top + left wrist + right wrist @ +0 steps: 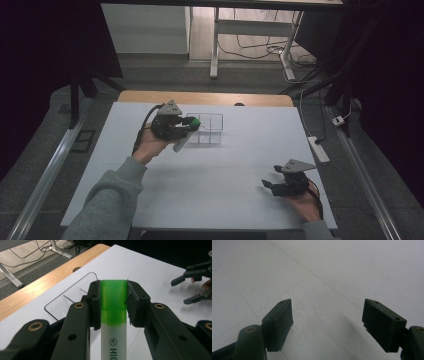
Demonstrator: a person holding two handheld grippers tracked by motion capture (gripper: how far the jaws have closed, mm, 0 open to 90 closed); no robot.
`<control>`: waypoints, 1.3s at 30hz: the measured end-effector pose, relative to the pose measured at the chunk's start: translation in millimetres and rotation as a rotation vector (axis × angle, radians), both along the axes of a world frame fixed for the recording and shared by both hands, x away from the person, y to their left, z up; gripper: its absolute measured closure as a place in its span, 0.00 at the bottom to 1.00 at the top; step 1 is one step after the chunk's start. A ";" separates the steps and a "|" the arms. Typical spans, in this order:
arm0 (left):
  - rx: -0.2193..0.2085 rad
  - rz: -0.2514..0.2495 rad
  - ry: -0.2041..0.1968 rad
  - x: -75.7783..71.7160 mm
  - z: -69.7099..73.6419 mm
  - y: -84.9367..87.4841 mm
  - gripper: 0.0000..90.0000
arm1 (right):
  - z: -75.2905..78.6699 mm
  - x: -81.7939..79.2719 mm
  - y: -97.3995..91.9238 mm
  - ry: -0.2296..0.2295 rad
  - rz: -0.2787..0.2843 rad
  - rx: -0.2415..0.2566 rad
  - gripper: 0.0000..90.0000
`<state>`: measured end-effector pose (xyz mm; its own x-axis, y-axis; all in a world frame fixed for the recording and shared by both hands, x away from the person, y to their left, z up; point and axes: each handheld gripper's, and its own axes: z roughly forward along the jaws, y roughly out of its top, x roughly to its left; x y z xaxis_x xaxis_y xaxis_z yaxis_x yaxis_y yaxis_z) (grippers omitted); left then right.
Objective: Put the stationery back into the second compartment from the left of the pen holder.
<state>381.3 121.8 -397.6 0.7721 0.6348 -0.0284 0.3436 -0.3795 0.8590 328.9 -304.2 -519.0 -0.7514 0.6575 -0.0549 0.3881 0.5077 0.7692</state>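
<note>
With the highlighter (113,315) clamped only at its green cap (114,300) by the left gripper (113,303), the body could be dropped short of the clear tray (206,129) if the cap were pulled loose, while the right gripper (328,322) is held apart over the table (225,190).

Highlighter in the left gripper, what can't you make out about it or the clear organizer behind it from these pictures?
- Highlighter: in the left gripper view its printed word runs off the bottom edge after "HIG".
- Its green cap's sides: the left gripper's pads clamp over them.
- Clear organizer: in the left gripper view the jaws cover its near part, so the number of compartments is unclear.
- In the high view the organizer is too small and see-through to tell whether it holds anything.
</note>
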 end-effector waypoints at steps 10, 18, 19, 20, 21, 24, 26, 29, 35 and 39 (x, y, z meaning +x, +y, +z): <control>-0.020 0.008 -0.005 11.3 8.7 -1.3 0.74 | -0.8 0.2 0.2 0.000 -0.002 -0.002 0.27; -0.025 0.026 -0.012 22.3 14.3 -4.5 0.74 | -0.6 0.3 -0.5 -0.002 -0.004 -0.006 0.27; -0.026 0.028 -0.015 23.6 14.9 -4.8 0.74 | -0.7 0.3 -0.4 -0.001 -0.003 -0.008 0.27; -0.028 0.030 -0.015 24.8 15.4 -5.2 0.74 | -0.8 0.2 -0.2 -0.002 -0.002 -0.009 0.27; -0.028 0.030 -0.016 26.1 16.0 -5.5 0.74 | -0.9 0.2 -0.1 0.001 0.000 -0.006 0.27; -0.025 0.032 -0.016 30.2 17.0 -6.6 0.74 | -0.5 0.0 -0.2 -0.002 -0.003 -0.006 0.27; -0.025 0.033 -0.018 32.9 17.3 -7.6 0.74 | -0.5 0.1 -0.4 -0.003 -0.002 -0.007 0.27; -0.029 0.038 -0.020 36.9 17.2 -8.7 0.74 | -0.9 0.5 -0.7 0.001 -0.001 -0.004 0.27; -0.030 0.047 -0.029 43.3 15.4 -12.6 0.74 | -1.5 0.6 -0.6 0.004 -0.001 -0.006 0.27; -0.029 0.047 -0.030 48.9 13.4 -16.8 0.74 | -1.7 0.9 -0.4 0.005 -0.001 -0.002 0.27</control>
<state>430.2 105.1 -384.2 0.7423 0.6696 -0.0250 0.3345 -0.3379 0.8797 329.7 -304.6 -520.6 -0.7513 0.6579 -0.0527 0.3923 0.5093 0.7659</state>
